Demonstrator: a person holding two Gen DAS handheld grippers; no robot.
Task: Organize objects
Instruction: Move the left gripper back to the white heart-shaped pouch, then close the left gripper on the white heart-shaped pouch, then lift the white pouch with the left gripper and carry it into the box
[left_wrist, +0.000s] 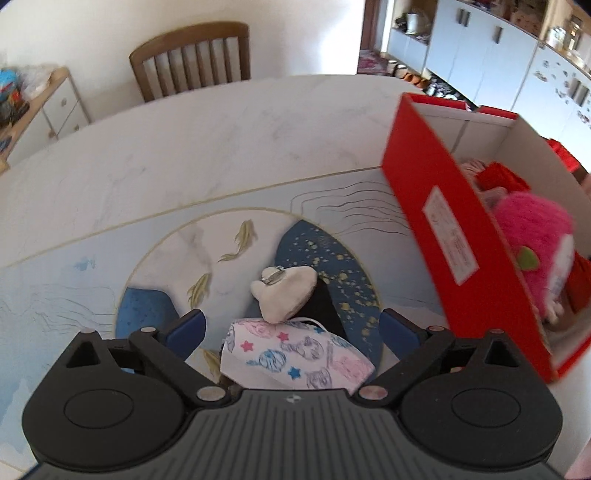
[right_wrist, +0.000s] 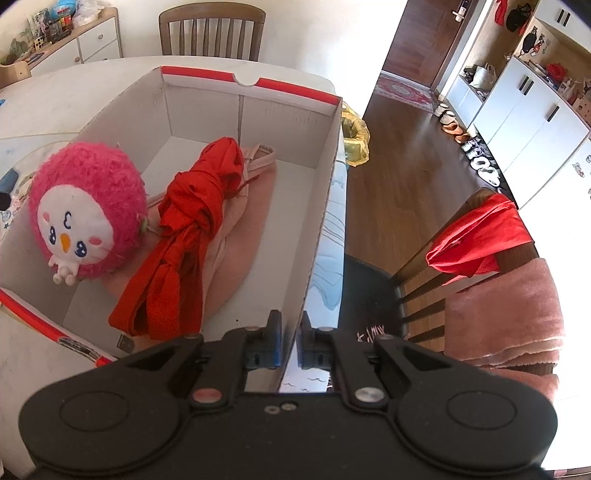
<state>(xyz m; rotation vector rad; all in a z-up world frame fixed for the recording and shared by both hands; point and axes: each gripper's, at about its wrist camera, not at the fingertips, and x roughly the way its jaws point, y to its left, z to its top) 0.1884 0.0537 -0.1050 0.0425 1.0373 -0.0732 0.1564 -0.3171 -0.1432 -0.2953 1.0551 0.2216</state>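
A child's face mask (left_wrist: 295, 358) printed with stars and cats lies on the patterned table mat (left_wrist: 74, 280). A white heart-shaped plush charm (left_wrist: 282, 293) rests at its far edge, on a black item (left_wrist: 325, 306). My left gripper (left_wrist: 291, 321) hovers open, its blue fingers on either side of the mask without touching it. To the right stands the red cardboard box (left_wrist: 443, 229). It holds a pink plush toy (right_wrist: 85, 206), a knotted red cloth (right_wrist: 192, 221) and a pink garment (right_wrist: 236, 236). My right gripper (right_wrist: 290, 339) is shut on the box's right wall (right_wrist: 325, 192).
A wooden chair (left_wrist: 192, 59) stands behind the marble table (left_wrist: 184, 140). Right of the table, another chair (right_wrist: 424, 273) carries a red cloth (right_wrist: 480, 232) and a pink towel (right_wrist: 509, 314). A yellow bag (right_wrist: 354, 136) sits beyond the box. Cabinets line the far wall.
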